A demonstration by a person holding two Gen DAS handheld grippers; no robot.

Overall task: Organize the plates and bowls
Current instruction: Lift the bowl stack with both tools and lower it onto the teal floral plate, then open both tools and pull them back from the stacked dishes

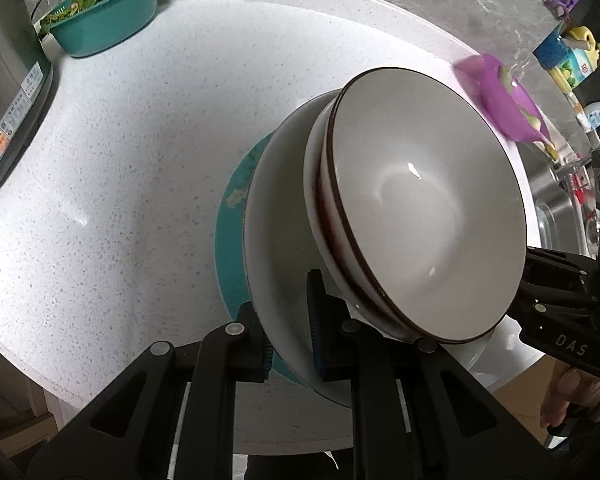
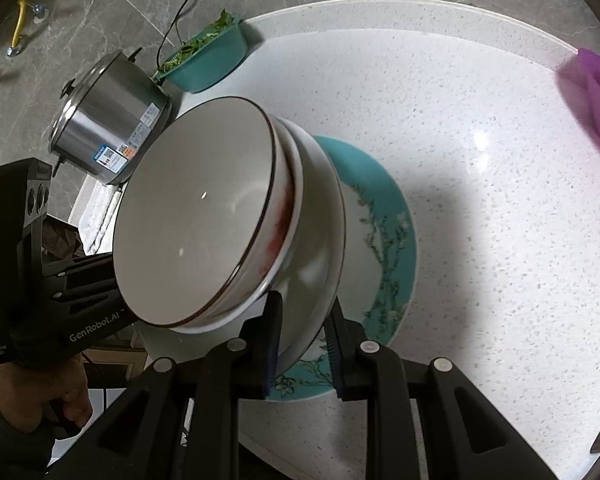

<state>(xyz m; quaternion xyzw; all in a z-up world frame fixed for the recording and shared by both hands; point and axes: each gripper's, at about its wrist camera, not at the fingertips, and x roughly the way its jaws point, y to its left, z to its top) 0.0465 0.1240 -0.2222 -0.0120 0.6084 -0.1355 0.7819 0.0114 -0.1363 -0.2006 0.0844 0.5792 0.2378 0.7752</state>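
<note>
A: White speckled worktop fills both views, with grey marbled wall behind. What's on it, biggest first?

B: One steel cooker pot, seen whole only by the right wrist camera; the left one catches just its side at the frame edge. Then one stack of dishes, tilted up on edge: one teal flowered plate at the bottom, one wide white dish on it, and what look like two nested bowls, the top bowl with a dark rim, the lower one only a white edge.

A: Who holds the stack?

B: Both. The left gripper has its fingers closed narrow over the white dish's rim and the teal plate. The right gripper pinches the same two on the opposite side.

A: Smaller things?

B: One teal basin of greens by the wall, one purple colander. The left view alone shows the steel sink and the bottles past the colander; the right view alone shows the plate's branch pattern clearly
</note>
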